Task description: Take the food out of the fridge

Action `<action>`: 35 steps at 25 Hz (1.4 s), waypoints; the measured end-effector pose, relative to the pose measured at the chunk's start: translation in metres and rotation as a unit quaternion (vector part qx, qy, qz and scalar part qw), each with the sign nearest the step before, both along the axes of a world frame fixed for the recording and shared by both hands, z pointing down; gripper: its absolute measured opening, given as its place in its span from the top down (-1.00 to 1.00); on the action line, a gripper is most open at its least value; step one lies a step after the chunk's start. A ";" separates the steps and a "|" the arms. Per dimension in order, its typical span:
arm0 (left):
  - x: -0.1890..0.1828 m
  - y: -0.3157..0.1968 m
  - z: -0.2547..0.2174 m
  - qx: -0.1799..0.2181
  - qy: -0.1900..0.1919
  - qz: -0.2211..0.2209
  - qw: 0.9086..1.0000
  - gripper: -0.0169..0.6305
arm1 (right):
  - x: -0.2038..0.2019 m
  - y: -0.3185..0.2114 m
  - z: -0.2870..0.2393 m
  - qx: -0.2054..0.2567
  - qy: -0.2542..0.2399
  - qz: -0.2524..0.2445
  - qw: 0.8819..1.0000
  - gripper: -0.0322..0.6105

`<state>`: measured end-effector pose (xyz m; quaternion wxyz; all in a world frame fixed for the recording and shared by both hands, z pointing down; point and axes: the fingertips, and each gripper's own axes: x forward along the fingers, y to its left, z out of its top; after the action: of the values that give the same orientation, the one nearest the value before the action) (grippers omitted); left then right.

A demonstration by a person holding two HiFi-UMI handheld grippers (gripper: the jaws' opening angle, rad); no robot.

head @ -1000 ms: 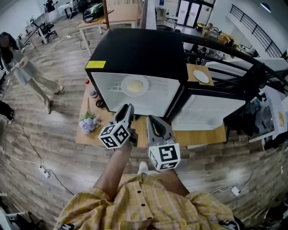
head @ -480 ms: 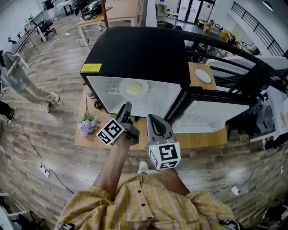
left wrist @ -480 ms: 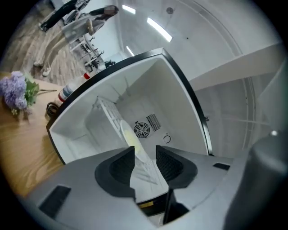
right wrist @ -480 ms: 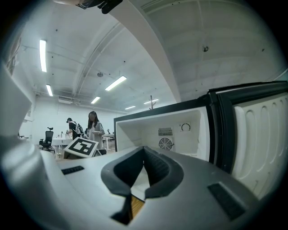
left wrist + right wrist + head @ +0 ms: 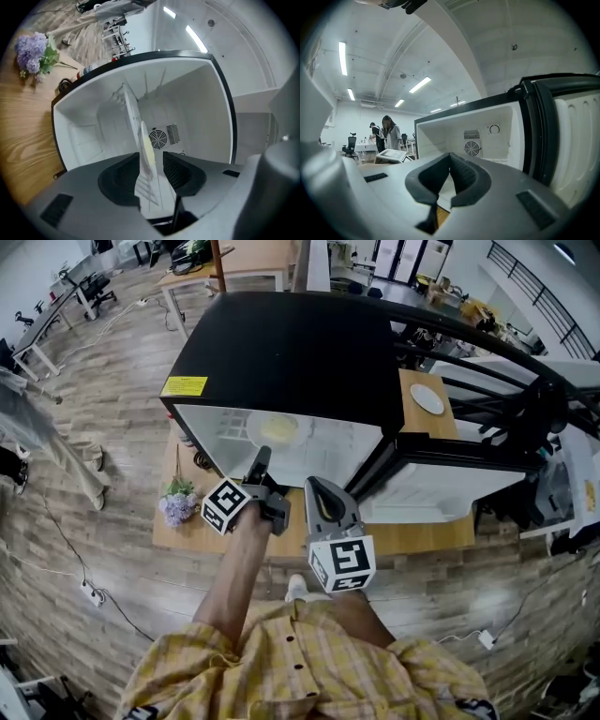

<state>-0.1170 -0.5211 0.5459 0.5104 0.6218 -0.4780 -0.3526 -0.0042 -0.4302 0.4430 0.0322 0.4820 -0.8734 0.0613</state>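
My left gripper [image 5: 260,465], rolled sideways, has just been opening wide. The plate of food [image 5: 278,428] on the open fridge [image 5: 291,343] shelf, upper middle of the head view, lines up with its gap, untouched. My right gripper [image 5: 315,487] is closed and empty.

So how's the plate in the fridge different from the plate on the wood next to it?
The fridge plate has yellow food on it; the outside plate looks bare. The fridge plate sits inside the open fridge; the outside plate rests on a wooden top beside it. Both are round and white.
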 end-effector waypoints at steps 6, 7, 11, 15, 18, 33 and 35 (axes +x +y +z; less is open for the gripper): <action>0.003 -0.018 0.009 -0.024 0.026 -0.010 0.999 0.49 | 0.003 -0.008 0.003 -0.006 0.000 -0.001 1.000 0.88; 0.004 -0.020 0.011 -0.028 0.029 -0.012 0.999 0.49 | 0.005 -0.010 0.004 -0.008 -0.001 0.000 1.000 0.88; 0.007 -0.027 0.015 -0.029 0.039 -0.017 0.999 0.54 | 0.013 -0.014 0.008 -0.012 -0.004 0.007 1.000 0.88; 0.005 -0.028 0.018 -0.033 0.059 -0.028 0.997 0.71 | 0.018 -0.014 0.008 -0.011 -0.004 0.012 1.000 0.88; 0.003 -0.027 0.020 -0.045 0.077 -0.037 0.995 0.76 | 0.022 -0.014 0.005 -0.009 -0.006 0.017 1.000 0.88; -0.004 0.000 -0.001 -0.036 0.088 -0.050 0.994 0.89 | 0.021 0.004 -0.002 0.000 -0.014 0.017 1.000 0.88; -0.005 0.006 -0.004 -0.033 0.081 -0.049 0.995 0.89 | 0.020 0.007 -0.004 0.001 -0.013 0.017 1.000 0.88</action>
<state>-0.1216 -0.5150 0.5418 0.5500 0.5499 -0.4762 -0.4104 0.0156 -0.4229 0.4394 0.0189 0.4958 -0.8656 0.0671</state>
